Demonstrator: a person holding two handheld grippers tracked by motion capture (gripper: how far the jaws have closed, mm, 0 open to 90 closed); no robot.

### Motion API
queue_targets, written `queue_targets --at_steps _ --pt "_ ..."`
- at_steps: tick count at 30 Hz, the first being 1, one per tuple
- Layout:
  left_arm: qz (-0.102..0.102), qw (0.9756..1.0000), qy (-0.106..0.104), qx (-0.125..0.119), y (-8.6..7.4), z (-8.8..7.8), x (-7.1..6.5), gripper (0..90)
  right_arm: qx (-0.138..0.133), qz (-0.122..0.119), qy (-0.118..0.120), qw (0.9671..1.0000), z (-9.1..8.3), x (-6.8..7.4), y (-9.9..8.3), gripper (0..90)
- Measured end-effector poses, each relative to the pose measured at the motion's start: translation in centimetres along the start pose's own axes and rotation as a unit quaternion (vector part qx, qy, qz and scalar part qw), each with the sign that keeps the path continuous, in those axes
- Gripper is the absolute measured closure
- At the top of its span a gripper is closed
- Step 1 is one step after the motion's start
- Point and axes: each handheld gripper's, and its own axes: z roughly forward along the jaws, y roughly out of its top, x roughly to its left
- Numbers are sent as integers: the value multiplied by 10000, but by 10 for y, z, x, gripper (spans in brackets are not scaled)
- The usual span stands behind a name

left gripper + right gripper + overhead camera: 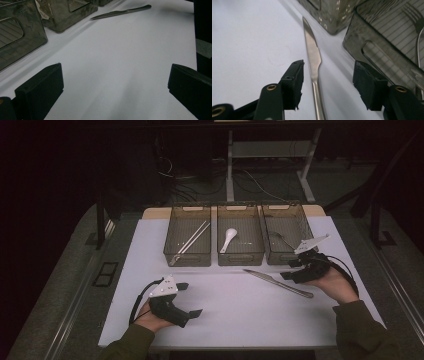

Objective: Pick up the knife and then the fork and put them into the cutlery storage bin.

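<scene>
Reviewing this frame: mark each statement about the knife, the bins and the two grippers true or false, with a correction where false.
1. The knife lies on the table, outside the bins. True.
2. The right gripper is shut on the knife. False: its jaws stand on either side of the knife's handle, with gaps showing, so the pads do not press on it.
3. The white spoon lies in the middle bin. True.
4. The left gripper holds the chopsticks. False: its jaws are open with nothing between them; the chopsticks lie in the left bin.
5. The right bin holds a fork. True.
</scene>
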Motion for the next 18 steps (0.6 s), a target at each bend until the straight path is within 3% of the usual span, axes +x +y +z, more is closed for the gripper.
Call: queue_targets --at_steps 5,18 --pt "15 10000 -6 -4 0 0 0 0 297 -70 -52 9995 6 -1 -1 470" --pt "25 10000 -14 21 0 0 0 0 939 -375 210 9947 22 3 -1 623"
